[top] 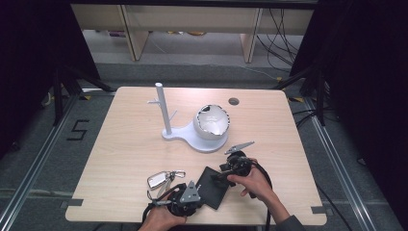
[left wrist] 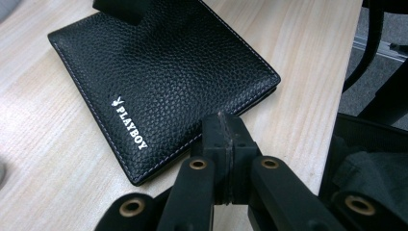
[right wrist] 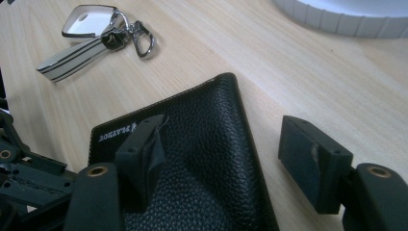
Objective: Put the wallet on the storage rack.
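Pale wood table (top: 120,159) carries a black wallet (left wrist: 163,82) flat near its near edge. Left tongs (left wrist: 225,139) are clenched empty at the wallet's near edge; right tongs (right wrist: 226,159) stand released astride its far corner. Keys (right wrist: 94,36) lie left; a white bowl (top: 211,121) sits farther back on its stand

left claw (left wrist: 226,139): black, brass rivets | right claw (right wrist: 231,159): black, grey plate

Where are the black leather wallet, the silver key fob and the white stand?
Black leather wallet (left wrist: 168,72), left gripper view, middle of its cover.
Silver key fob (right wrist: 91,21), right gripper view, its white face.
White stand (top: 161,108), high view, its upright post.
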The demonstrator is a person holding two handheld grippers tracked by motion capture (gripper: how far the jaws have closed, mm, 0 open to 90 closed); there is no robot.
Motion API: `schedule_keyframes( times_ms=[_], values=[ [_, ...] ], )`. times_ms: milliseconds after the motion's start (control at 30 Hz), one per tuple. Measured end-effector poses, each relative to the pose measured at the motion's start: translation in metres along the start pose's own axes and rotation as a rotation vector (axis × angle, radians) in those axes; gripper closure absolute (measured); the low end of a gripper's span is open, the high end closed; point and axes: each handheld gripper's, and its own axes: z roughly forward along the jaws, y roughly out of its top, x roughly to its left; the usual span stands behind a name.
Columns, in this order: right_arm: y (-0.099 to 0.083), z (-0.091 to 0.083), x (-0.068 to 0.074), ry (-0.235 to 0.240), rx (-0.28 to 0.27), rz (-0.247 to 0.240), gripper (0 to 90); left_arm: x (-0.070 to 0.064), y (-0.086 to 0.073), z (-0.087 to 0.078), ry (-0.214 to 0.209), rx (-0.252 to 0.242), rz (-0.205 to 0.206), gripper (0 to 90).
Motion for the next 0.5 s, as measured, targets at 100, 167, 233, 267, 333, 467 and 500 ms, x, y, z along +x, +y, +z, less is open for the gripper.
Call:
schedule_keyframes(
  times_ms=[100,167,233,267,333,467,500],
  values=[
    [0.0004,0.0024,-0.0025,-0.001,0.014,0.018,36.1,0.0,0.0001,-0.0001,0.005,0.001,-0.005,89.0],
    [0.0009,0.004,-0.0056,0.009,0.026,0.022,37.1,0.0013,0.0002,-0.0006,0.0,0.017,0.012,89.0],
    [0.0013,0.006,-0.0072,0.044,0.026,0.03,38.5,0.0014,0.0002,-0.0002,-0.001,0.012,0.003,89.0],
    [0.0014,0.0062,-0.0077,0.052,0.024,0.036,39.0,0.0011,0.0001,0.0002,0.005,0.006,-0.004,89.0],
    [0.0015,0.006,-0.0077,0.06,0.027,0.045,41.4,0.0008,0.0001,0.0,0.005,0.007,-0.002,89.0],
    [0.0004,0.0077,-0.0091,0.103,0.028,0.064,44.9,0.001,-0.0001,0.0008,0.004,0.005,-0.015,89.1],
    [0.0004,0.0075,-0.0091,0.111,0.034,0.072,45.6,0.0003,-0.0002,0.0005,0.006,0.005,-0.021,89.0]
  ],
)
